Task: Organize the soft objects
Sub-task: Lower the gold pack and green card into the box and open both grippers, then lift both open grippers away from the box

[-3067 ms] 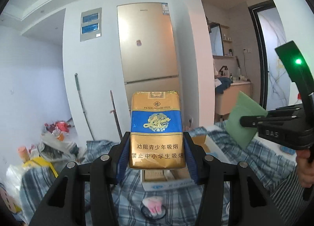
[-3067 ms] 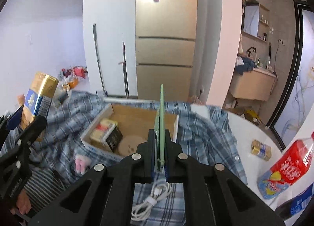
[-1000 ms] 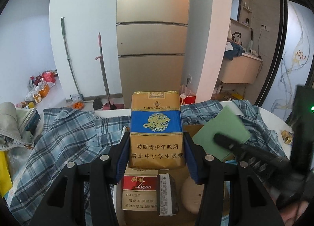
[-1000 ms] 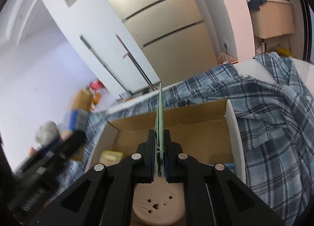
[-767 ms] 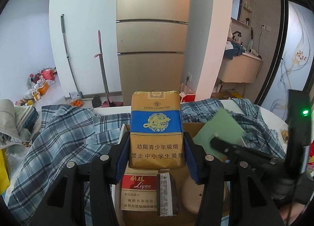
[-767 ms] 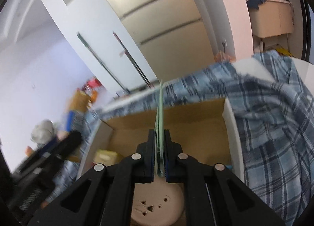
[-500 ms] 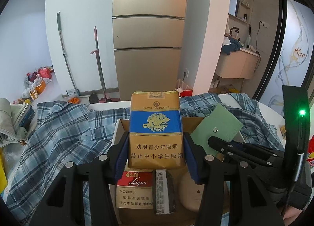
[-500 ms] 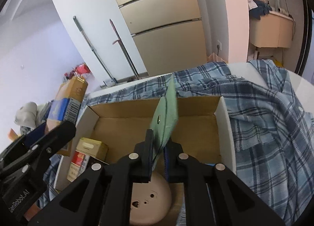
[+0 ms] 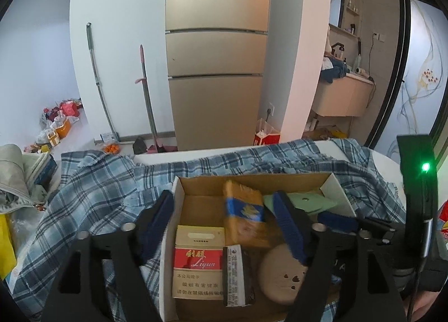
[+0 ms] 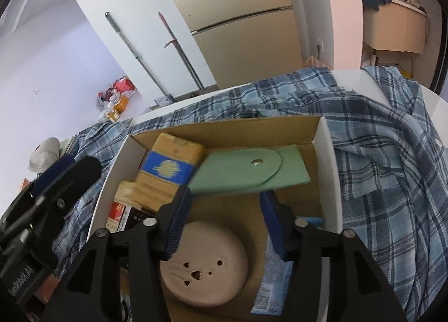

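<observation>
Both drops look done: gold-and-blue cigarette pack [image 10: 168,166] and green pouch [image 10: 246,172] lie in the cardboard box [image 10: 326,159], pack at 10 o'clock, pouch at 1 o'clock, edges touching; left gripper [image 9: 226,227] jaws have just been opening, wide, nothing between them; right gripper [image 10: 224,222] likewise just opening, about half spread, empty; beige round cushion [image 10: 204,263] at 6 o'clock; red pack [image 9: 197,261] reads "Ligun"; loose items outside the box cannot be judged here.
</observation>
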### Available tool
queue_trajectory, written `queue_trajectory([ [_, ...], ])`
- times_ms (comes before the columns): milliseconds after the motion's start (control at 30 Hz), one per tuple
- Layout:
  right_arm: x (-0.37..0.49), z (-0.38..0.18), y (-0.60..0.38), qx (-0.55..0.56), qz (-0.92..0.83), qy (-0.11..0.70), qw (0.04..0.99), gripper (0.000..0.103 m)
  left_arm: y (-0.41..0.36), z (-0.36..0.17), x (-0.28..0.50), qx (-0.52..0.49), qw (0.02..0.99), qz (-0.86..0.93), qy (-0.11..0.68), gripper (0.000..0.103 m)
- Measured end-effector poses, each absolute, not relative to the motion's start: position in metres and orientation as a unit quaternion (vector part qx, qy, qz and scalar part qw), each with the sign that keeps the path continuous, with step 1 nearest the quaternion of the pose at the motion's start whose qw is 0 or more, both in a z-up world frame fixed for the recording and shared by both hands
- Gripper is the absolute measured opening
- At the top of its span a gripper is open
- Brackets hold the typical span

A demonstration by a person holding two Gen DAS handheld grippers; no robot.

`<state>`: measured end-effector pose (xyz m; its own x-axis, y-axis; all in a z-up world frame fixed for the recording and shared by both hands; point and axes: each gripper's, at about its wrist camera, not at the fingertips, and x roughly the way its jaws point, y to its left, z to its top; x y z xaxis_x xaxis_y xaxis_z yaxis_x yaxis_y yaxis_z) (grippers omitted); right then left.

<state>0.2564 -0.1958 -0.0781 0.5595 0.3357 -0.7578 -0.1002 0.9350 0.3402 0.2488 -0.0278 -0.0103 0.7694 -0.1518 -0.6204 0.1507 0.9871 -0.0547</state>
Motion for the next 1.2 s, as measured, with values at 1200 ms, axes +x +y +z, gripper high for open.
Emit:
queue_trajectory([
  [1200, 0.098, 0.074, -0.202, -0.004, 0.042, 0.205, 0.978, 0.082, -0.016, 0.107, 0.078, 0.017, 0.995, -0.048, 0.082, 0.089],
])
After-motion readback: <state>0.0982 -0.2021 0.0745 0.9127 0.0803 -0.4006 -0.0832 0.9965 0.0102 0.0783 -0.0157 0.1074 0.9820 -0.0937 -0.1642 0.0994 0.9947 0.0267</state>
